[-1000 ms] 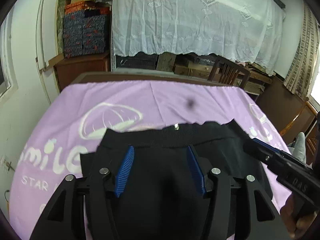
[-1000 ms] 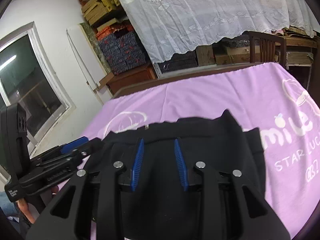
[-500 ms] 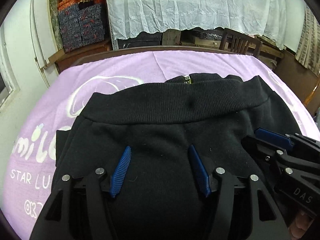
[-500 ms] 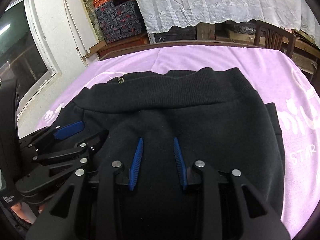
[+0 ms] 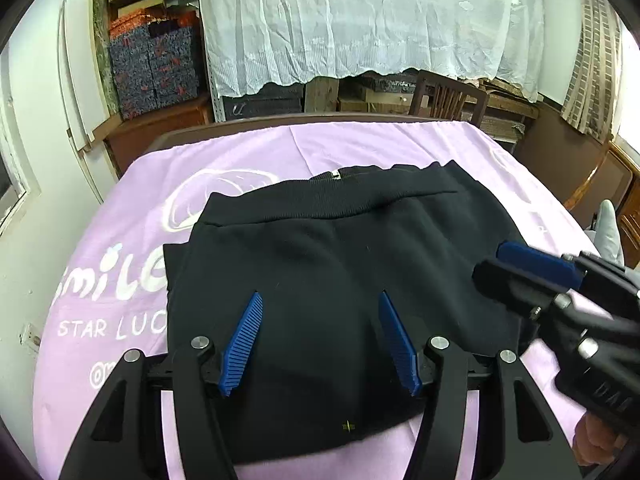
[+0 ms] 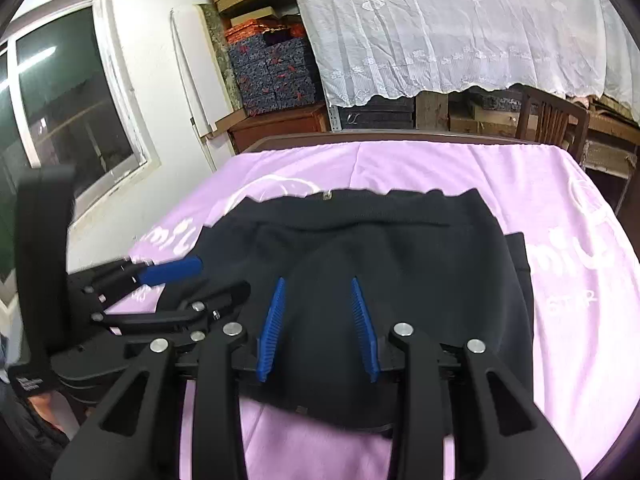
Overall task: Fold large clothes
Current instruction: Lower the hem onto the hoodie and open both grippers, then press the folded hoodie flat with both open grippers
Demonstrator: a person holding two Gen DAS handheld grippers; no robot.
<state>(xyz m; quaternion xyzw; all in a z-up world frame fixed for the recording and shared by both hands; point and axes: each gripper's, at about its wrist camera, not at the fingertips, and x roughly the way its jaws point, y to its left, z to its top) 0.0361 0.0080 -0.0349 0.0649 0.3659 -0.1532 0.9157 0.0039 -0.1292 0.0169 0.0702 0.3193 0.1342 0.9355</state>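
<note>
**Both claws drawn back from the folded garment**

Against the half-second-earlier views, both claws have withdrawn toward the near edge, so the black garment (image 5: pixel 340 280) now sits smaller and farther ahead of each; its ribbed hem no longer fills the view. The left claw (image 5: pixel 320 340) stands about half open, its blue pads (image 5: pixel 242 344) spread above the cloth and gripping nothing; the right claw (image 6: pixel 316 328) is open more narrowly, likewise empty, its jaws having just parted slightly with only the cloth lying beneath them. The garment lies folded into a compact block directly ahead of and below both claws, ribbed hem (image 5: pixel 320 204) at the far side, a small zip pull beyond it; the lilac printed cloth (image 5: pixel 120 264) covers the surface around it. Judged from this: the fold has been laid down, and the claws hang clear so the stack is not dragged; a further fold may remain.
</note>
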